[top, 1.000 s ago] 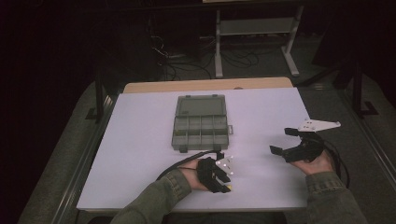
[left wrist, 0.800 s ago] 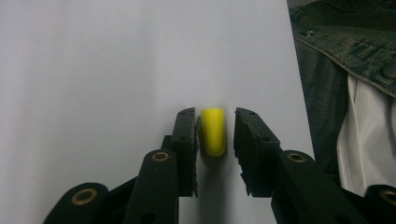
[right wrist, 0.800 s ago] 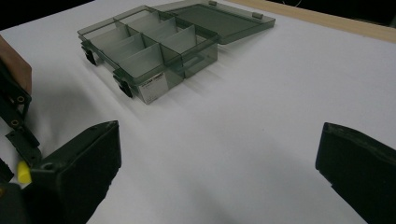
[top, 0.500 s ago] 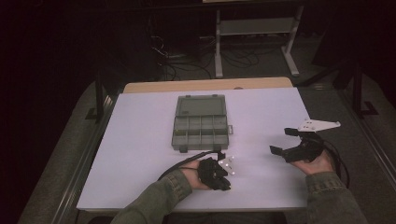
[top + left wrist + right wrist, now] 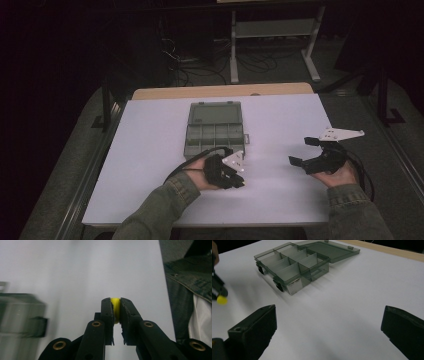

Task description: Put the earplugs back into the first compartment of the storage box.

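White table (image 5: 150,150) | left gripper (image 5: 115,312) jaws clamped on yellow ball (image 5: 115,307) at tips; right gripper (image 5: 329,327) jaws wide, empty

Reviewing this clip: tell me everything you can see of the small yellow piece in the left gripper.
The yellow piece is small, rounded and bright, smooth-looking, perhaps plastic or foam. It sits pinched between the two black jaws of the left gripper, near their tips, with its top just above them. In the right gripper view it pokes out as a yellow blob over the white table, near the open compartment box. Nothing else touches it. Its full shape is hidden by the jaws.
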The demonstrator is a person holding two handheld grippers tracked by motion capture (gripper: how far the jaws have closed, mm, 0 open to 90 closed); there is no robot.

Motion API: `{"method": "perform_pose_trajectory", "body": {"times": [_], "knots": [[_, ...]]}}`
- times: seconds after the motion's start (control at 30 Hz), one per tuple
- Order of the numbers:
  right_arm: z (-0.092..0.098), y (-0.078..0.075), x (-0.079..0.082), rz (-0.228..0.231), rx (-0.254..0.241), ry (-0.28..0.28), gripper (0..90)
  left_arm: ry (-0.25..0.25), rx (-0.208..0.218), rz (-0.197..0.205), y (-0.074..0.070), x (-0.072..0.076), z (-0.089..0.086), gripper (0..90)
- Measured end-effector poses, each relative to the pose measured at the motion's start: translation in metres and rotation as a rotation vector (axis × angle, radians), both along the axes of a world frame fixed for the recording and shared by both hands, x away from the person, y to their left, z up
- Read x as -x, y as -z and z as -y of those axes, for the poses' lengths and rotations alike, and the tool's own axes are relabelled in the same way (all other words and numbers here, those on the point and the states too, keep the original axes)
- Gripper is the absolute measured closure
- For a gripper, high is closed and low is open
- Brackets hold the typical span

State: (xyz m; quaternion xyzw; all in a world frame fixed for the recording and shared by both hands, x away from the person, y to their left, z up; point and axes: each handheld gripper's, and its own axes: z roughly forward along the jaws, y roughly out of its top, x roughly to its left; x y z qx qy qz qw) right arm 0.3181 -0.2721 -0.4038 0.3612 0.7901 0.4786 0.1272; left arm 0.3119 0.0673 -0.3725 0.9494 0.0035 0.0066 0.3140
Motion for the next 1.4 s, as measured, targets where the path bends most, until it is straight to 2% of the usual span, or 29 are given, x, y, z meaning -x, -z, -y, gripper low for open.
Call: {"method": "perform_pose_trajectory", "body": {"times": [0.27, 0.57, 0.6, 0.63, 0.67, 0.7, 0.83, 0.97, 1.07, 1.4], "knots": [[0.0, 0.0, 0.0, -0.004, 0.001, 0.001, 0.0, -0.081, 0.037, 0.042, -0.026, -0.021, -0.025, 81.6], [0.0, 0.0, 0.0, -0.002, 0.001, 0.002, 0.0, -0.154, 0.067, 0.059, -0.039, -0.041, -0.044, 81.6], [0.0, 0.0, 0.0, -0.002, 0.001, 0.002, 0.0, -0.182, 0.07, 0.061, -0.041, -0.047, -0.05, 81.6], [0.0, 0.0, 0.0, 0.0, 0.002, 0.003, 0.0, -0.182, 0.07, 0.061, -0.041, -0.047, -0.05, 81.6], [0.0, 0.0, 0.0, 0.001, 0.002, 0.003, 0.0, -0.213, 0.091, 0.056, -0.042, -0.052, -0.057, 81.6], [0.0, 0.0, 0.0, 0.002, 0.001, 0.004, 0.0, -0.223, 0.089, 0.06, -0.043, -0.055, -0.06, 81.6], [0.0, 0.001, -0.001, -0.005, 0.003, 0.002, 0.0, -0.278, 0.109, 0.056, -0.044, -0.065, -0.073, 81.6], [-0.001, 0.001, -0.001, -0.005, 0.005, 0.001, 0.0, -0.309, 0.131, 0.064, -0.042, -0.075, -0.082, 81.6], [0.0, 0.001, -0.001, -0.006, 0.007, 0.001, 0.0, -0.326, 0.124, 0.07, -0.041, -0.079, -0.085, 81.6], [-0.001, 0.002, -0.001, -0.011, 0.007, -0.001, 0.0, -0.443, 0.128, 0.075, -0.033, -0.1, -0.102, 81.7]]}}
